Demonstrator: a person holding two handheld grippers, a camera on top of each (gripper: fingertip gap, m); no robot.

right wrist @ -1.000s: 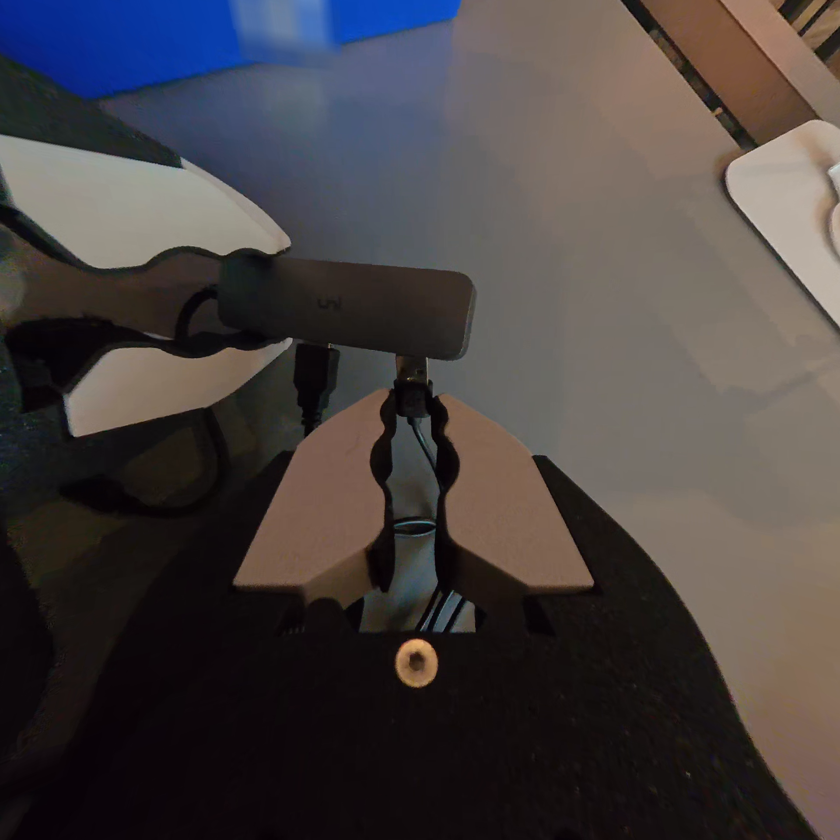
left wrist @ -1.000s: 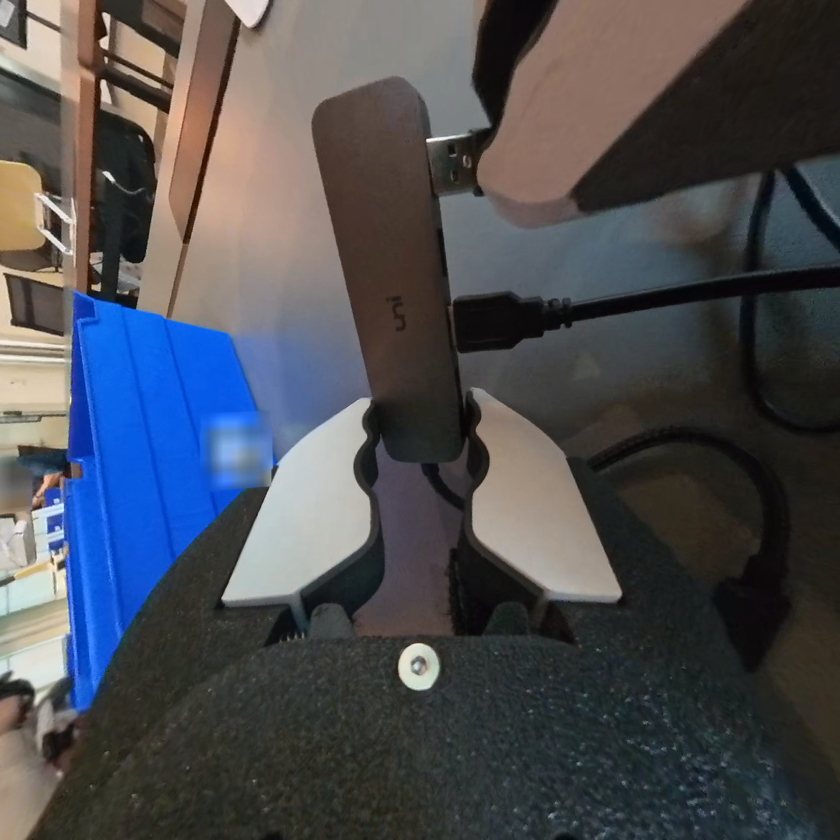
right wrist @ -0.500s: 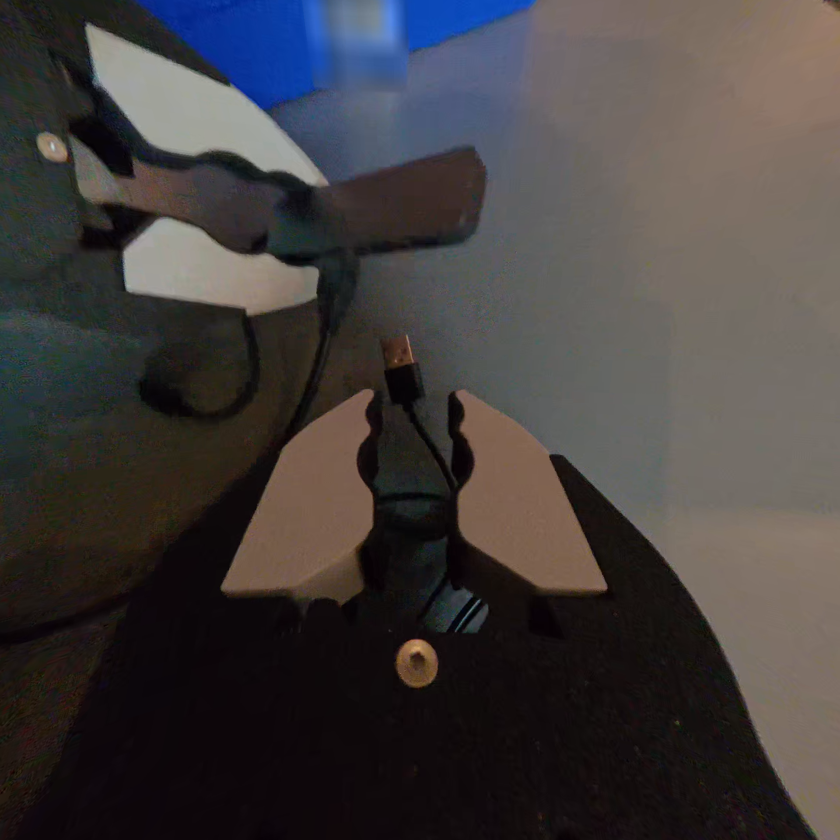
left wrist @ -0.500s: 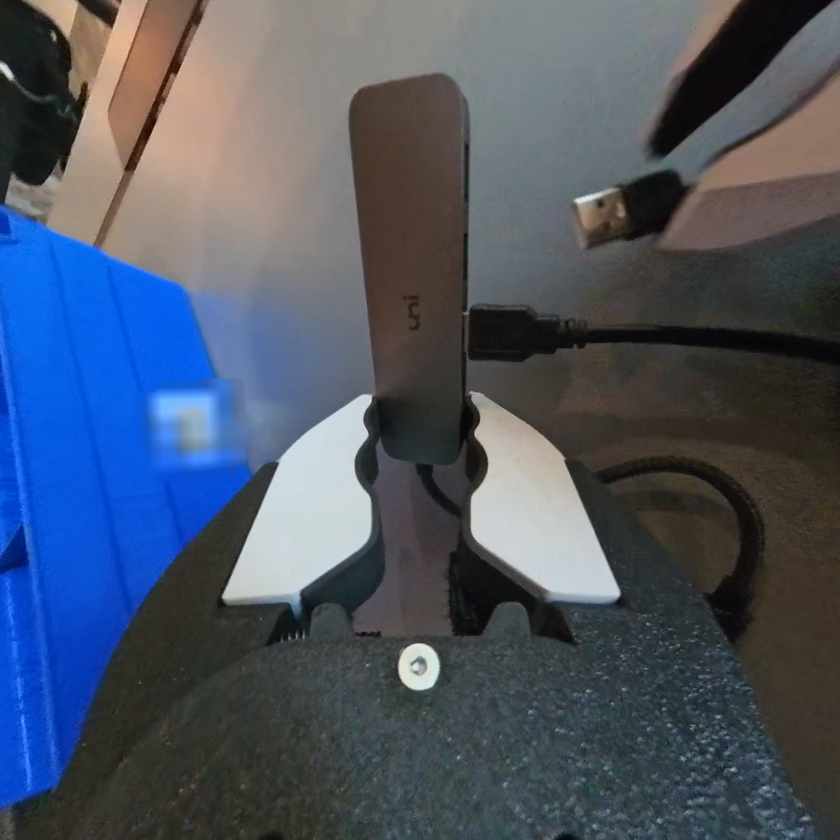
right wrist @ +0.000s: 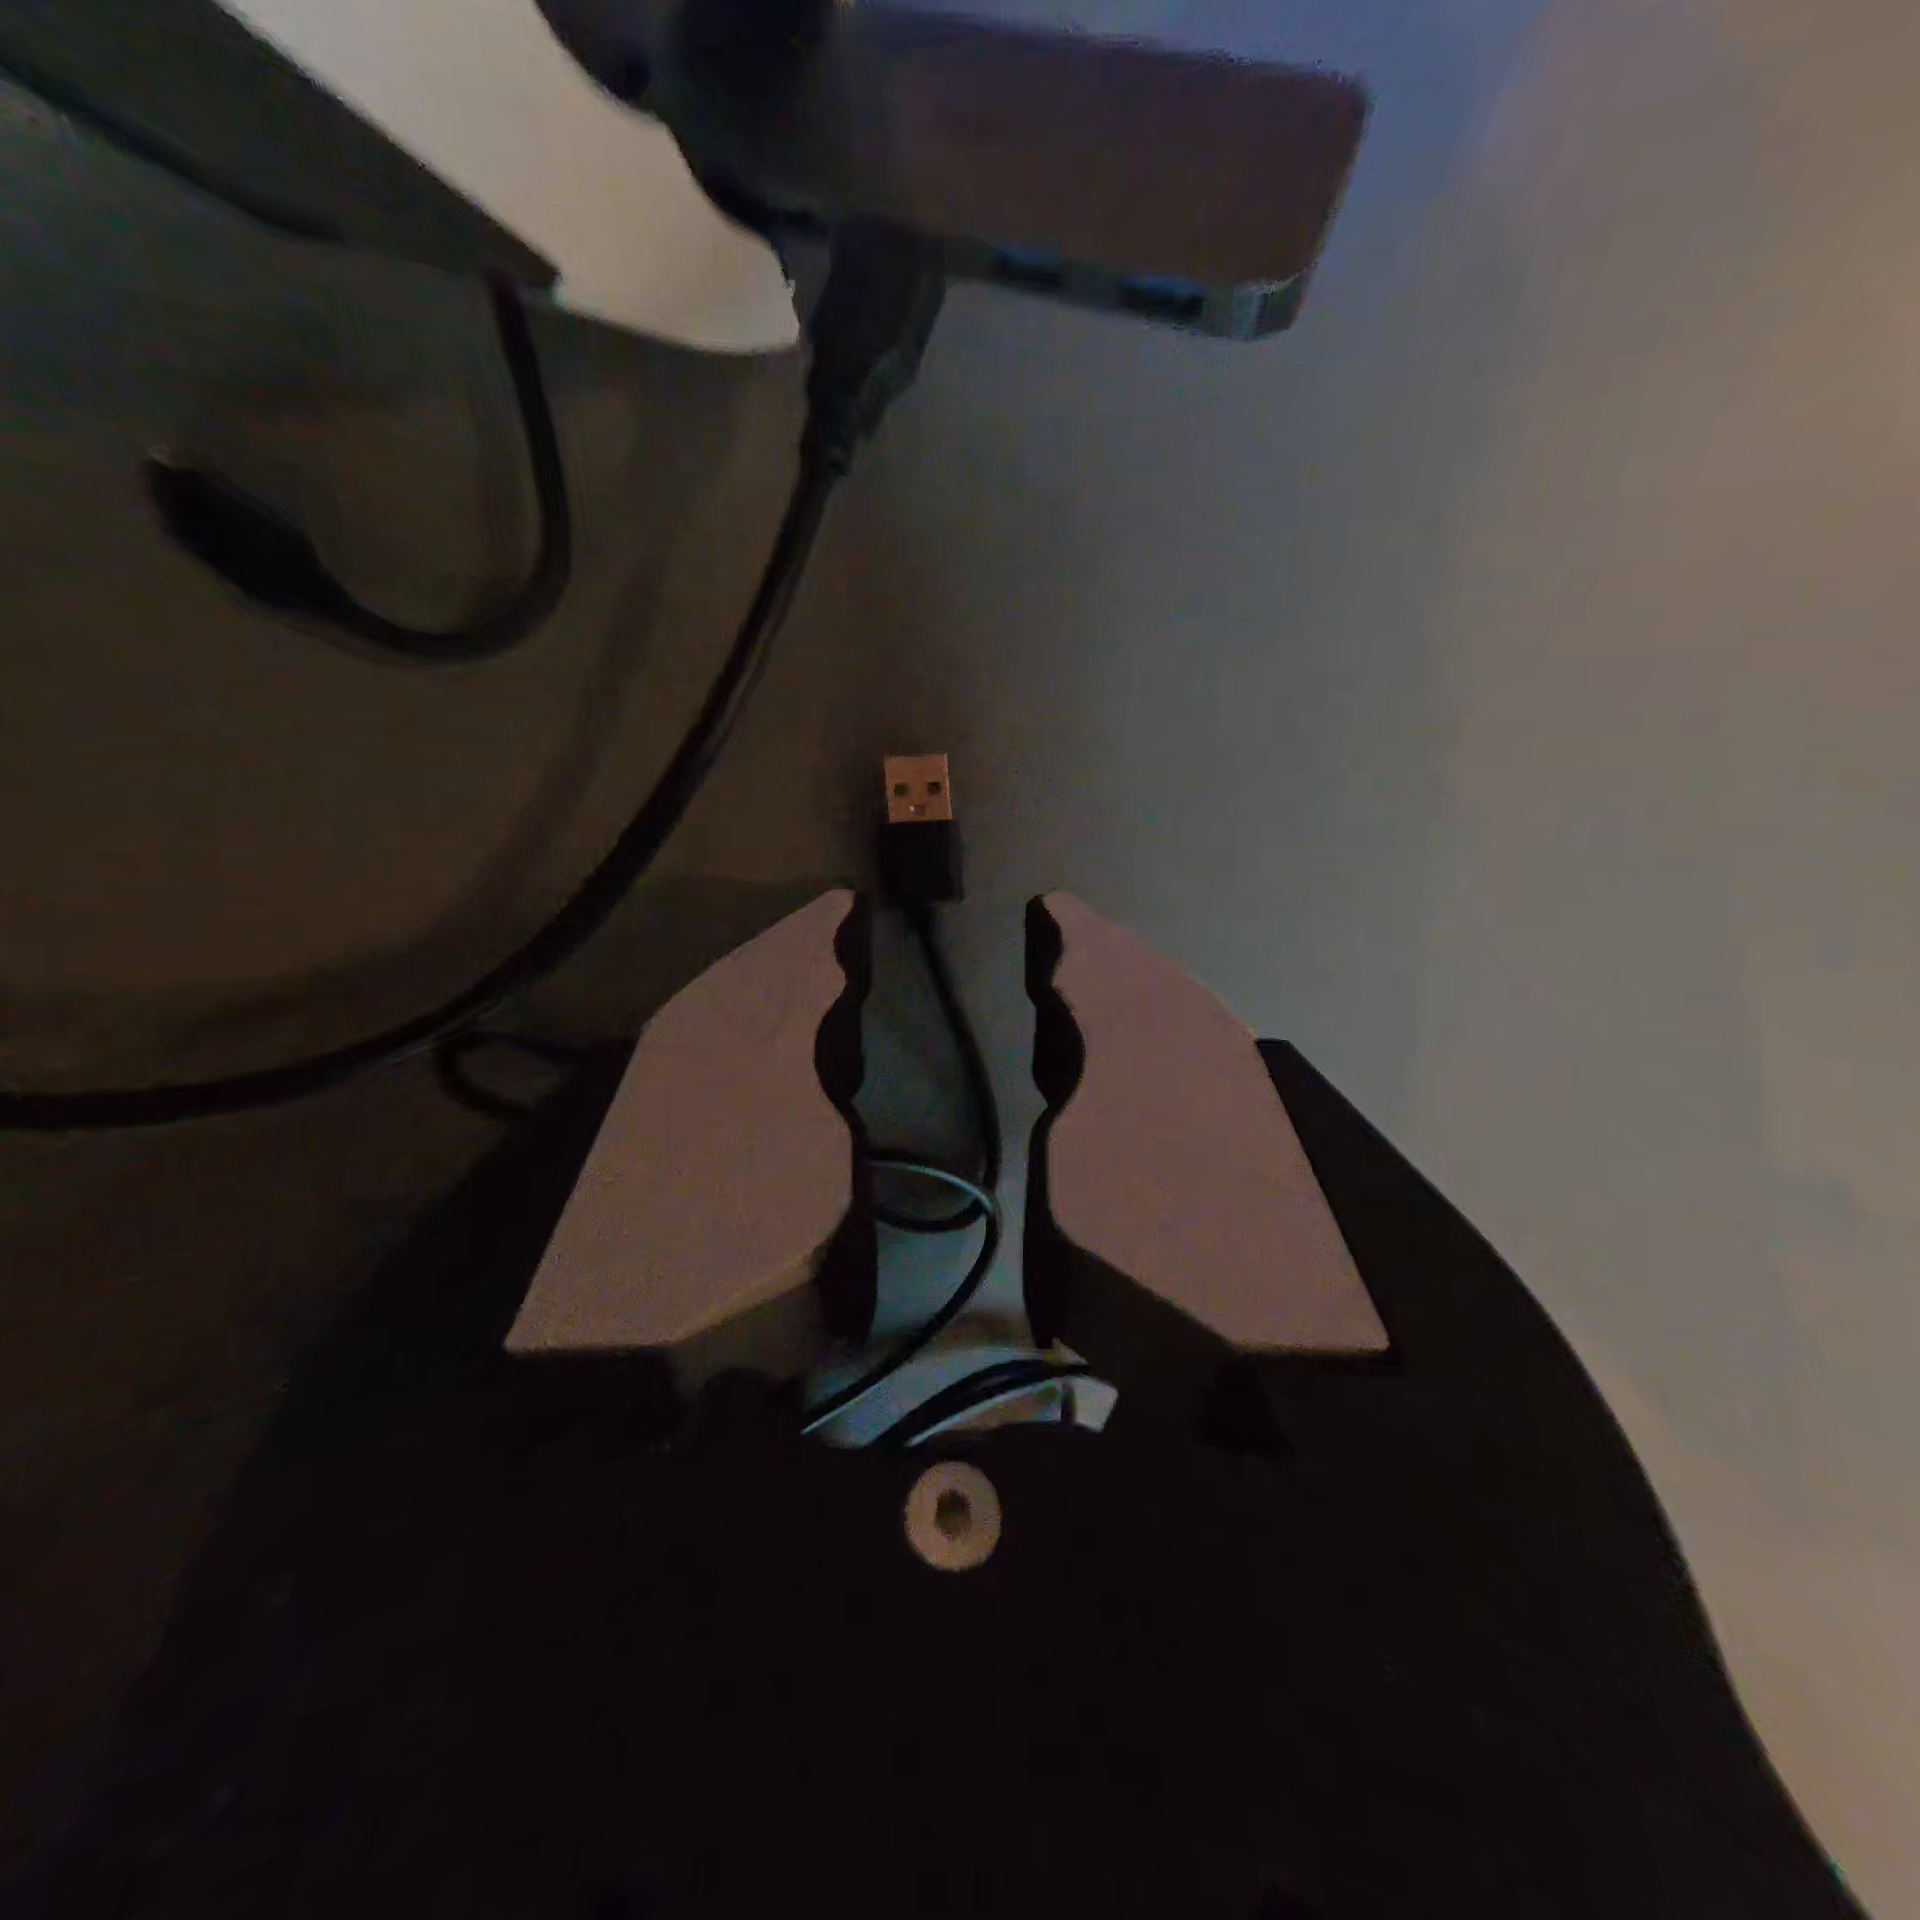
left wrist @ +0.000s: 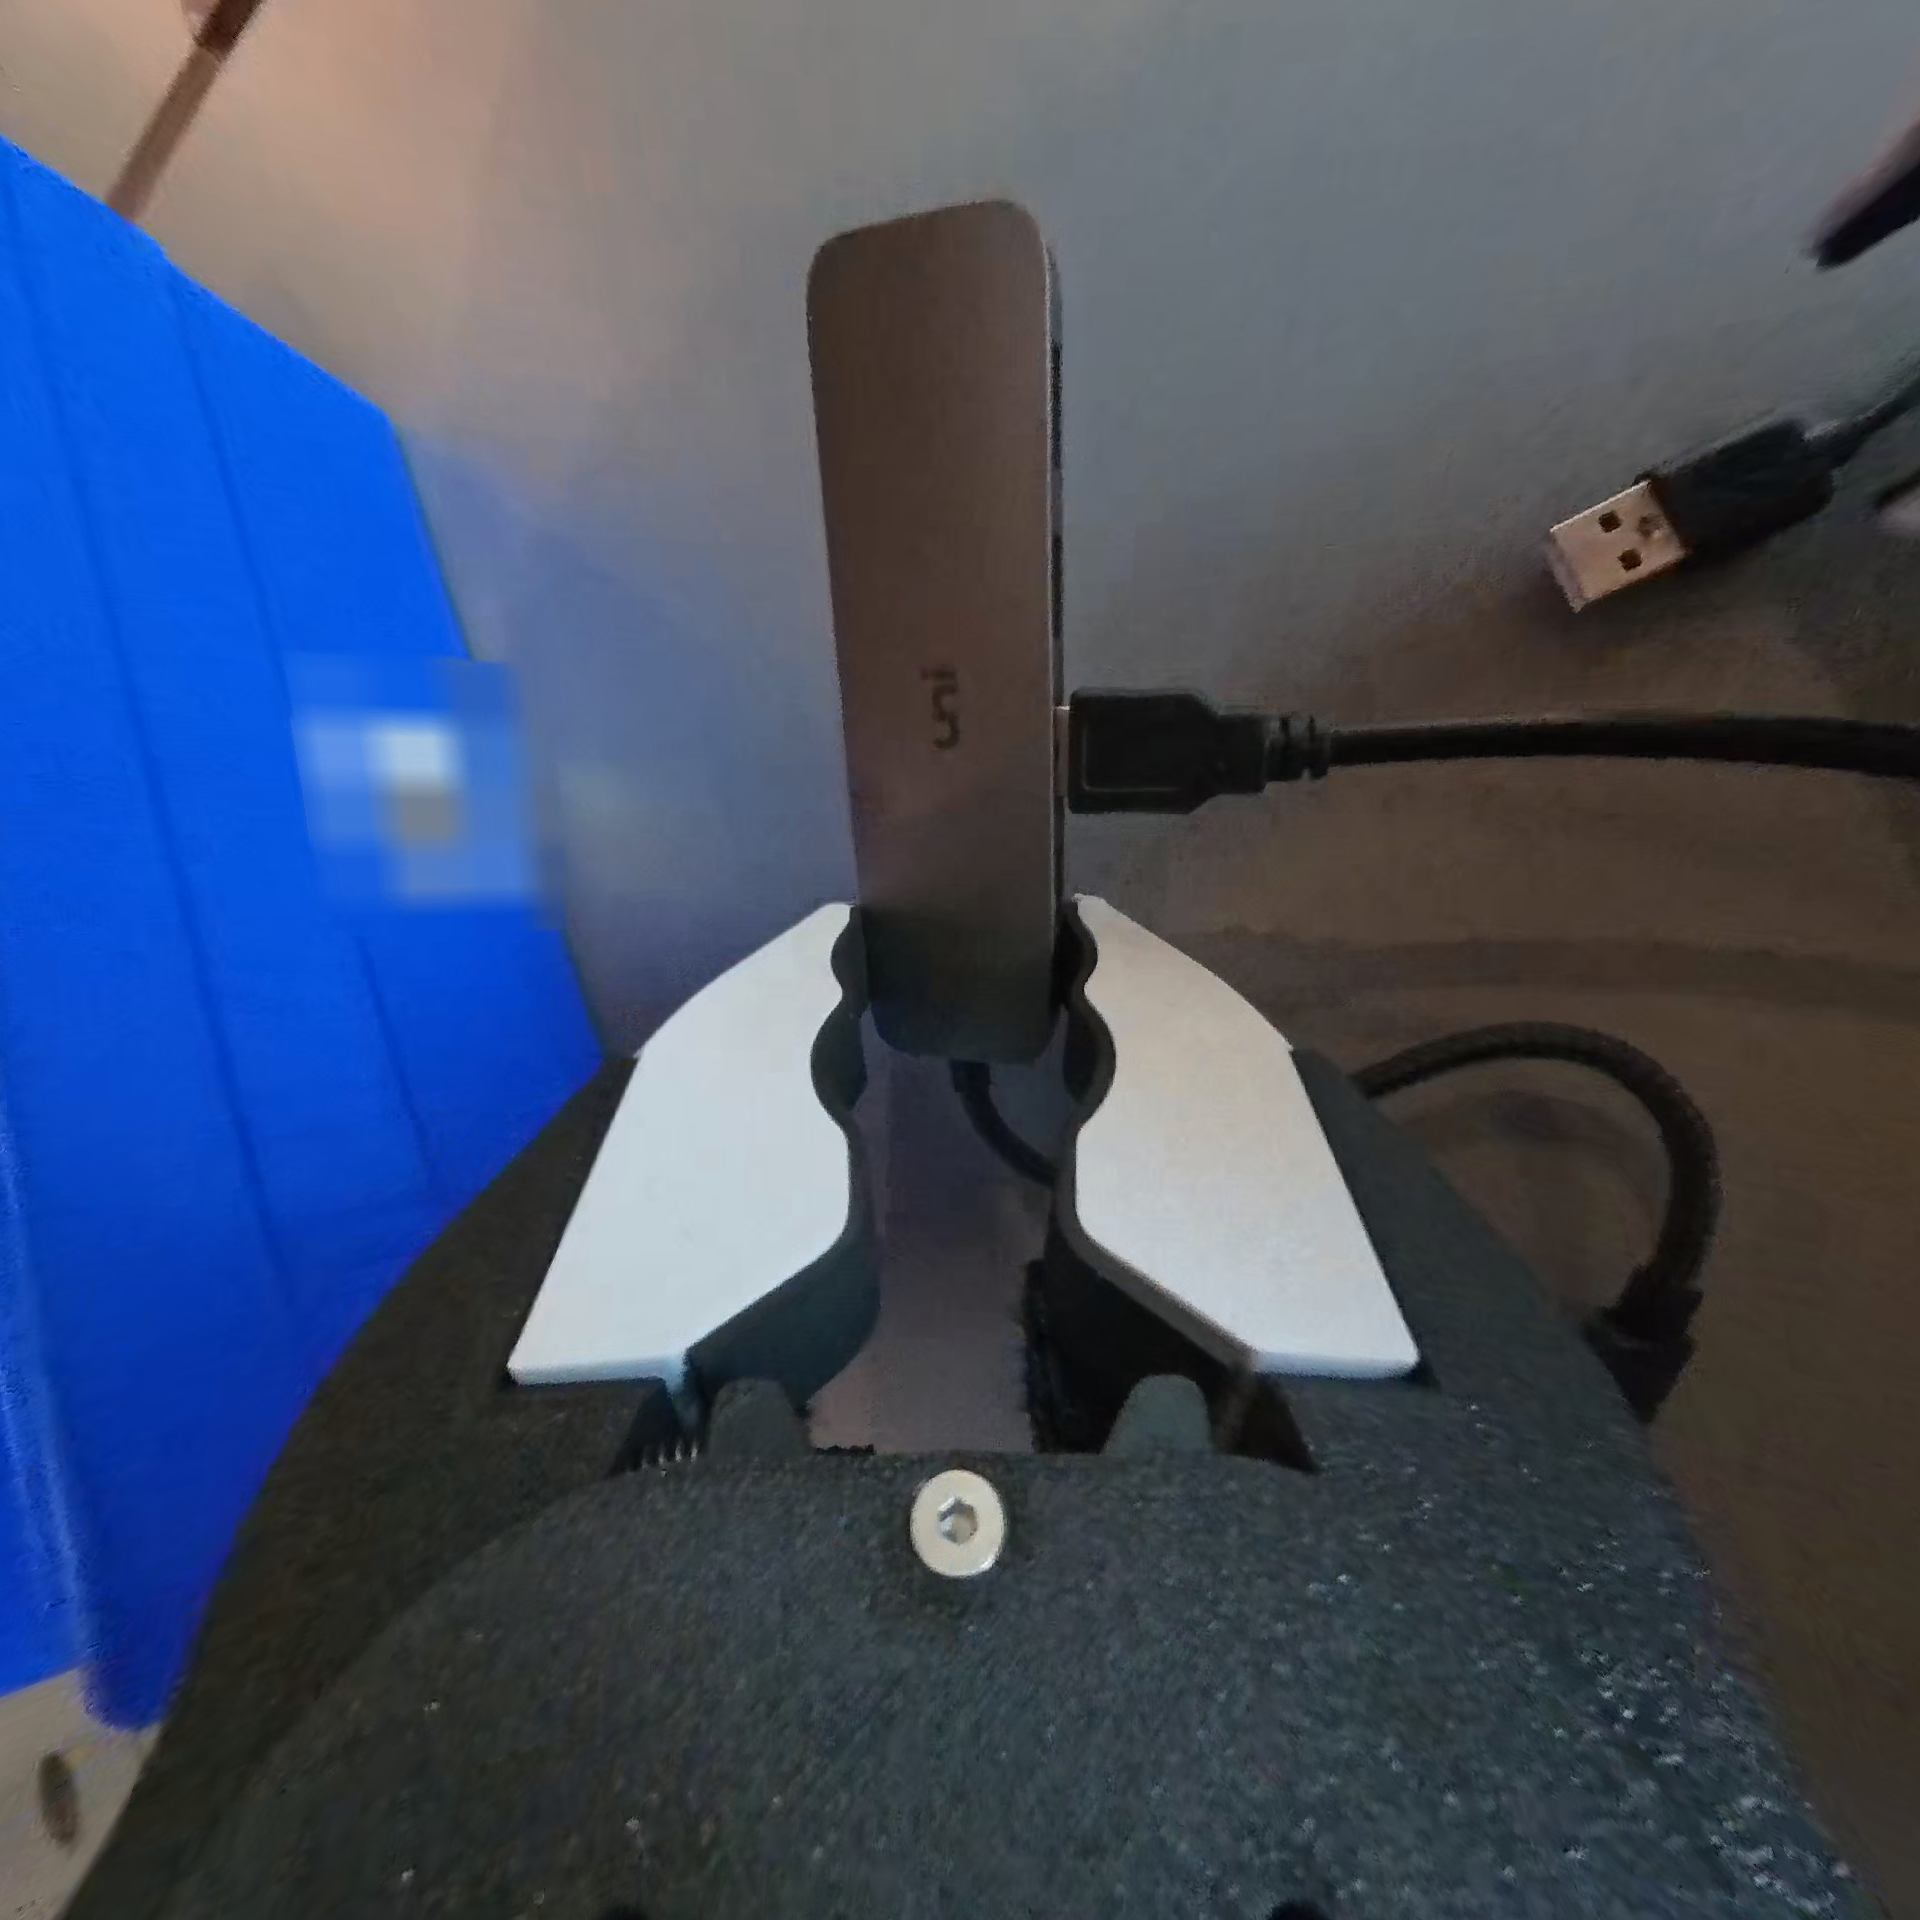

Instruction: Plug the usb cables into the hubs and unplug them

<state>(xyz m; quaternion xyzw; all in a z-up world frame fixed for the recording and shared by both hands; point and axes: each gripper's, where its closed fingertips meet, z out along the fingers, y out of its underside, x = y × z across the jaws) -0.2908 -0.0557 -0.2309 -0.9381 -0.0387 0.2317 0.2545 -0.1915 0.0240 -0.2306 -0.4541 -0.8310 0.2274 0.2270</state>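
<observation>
Left wrist view shows the left gripper (left wrist: 961, 982) clamped on the bottom end of a slim grey metal USB hub (left wrist: 935, 582), holding it upright so its port edge faces right, clear of the white fingers (left wrist: 717, 1153). One thick black USB cable (left wrist: 1174, 750) sits plugged into a low port. A second, thin black cable's silver-tipped plug (right wrist: 918, 826) lies loose on the grey tabletop (right wrist: 1455, 831), well apart from the hub. The right gripper (right wrist: 940, 914) hangs above it with jaws parted and gripping nothing, its cord running between them. A blue plastic bin (left wrist: 208, 831) stands to the left. My guess: the thick cable gets pulled next.
</observation>
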